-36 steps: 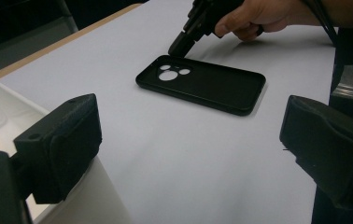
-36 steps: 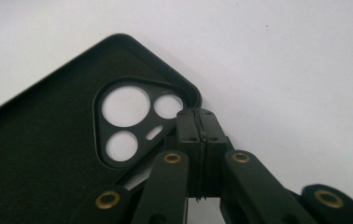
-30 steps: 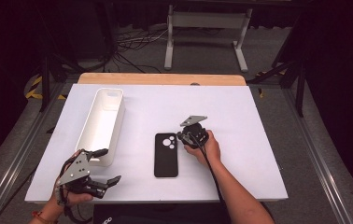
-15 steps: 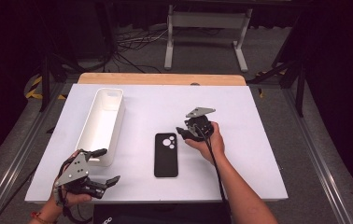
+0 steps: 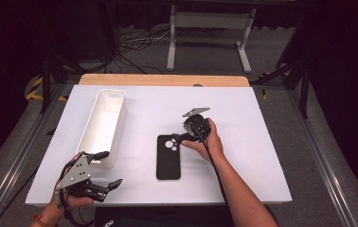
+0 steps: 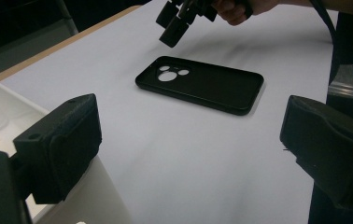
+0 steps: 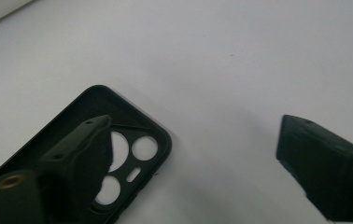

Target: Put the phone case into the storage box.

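The right hand-held gripper [image 5: 183,137], its jaws just opened wide and empty, hovers over the camera-cutout end of the flat black rubbery phone case [image 5: 168,157] lying below it on the white table [image 5: 243,142].

We are seeing the phone case [image 5: 168,157] lying flat on the table [image 5: 262,142], just left of the right gripper [image 5: 179,138] and partly under its tips at the end with the cut-outs. In the right gripper view one jaw is hanging over that end of the case, the other standing over bare table beside it. The tray [image 5: 105,125] is sitting left of the case, well apart from the right gripper. The left gripper [image 5: 105,171] is resting at the table's near left corner, just before the tray's near end, with the case lying ahead of its jaws and to its right.
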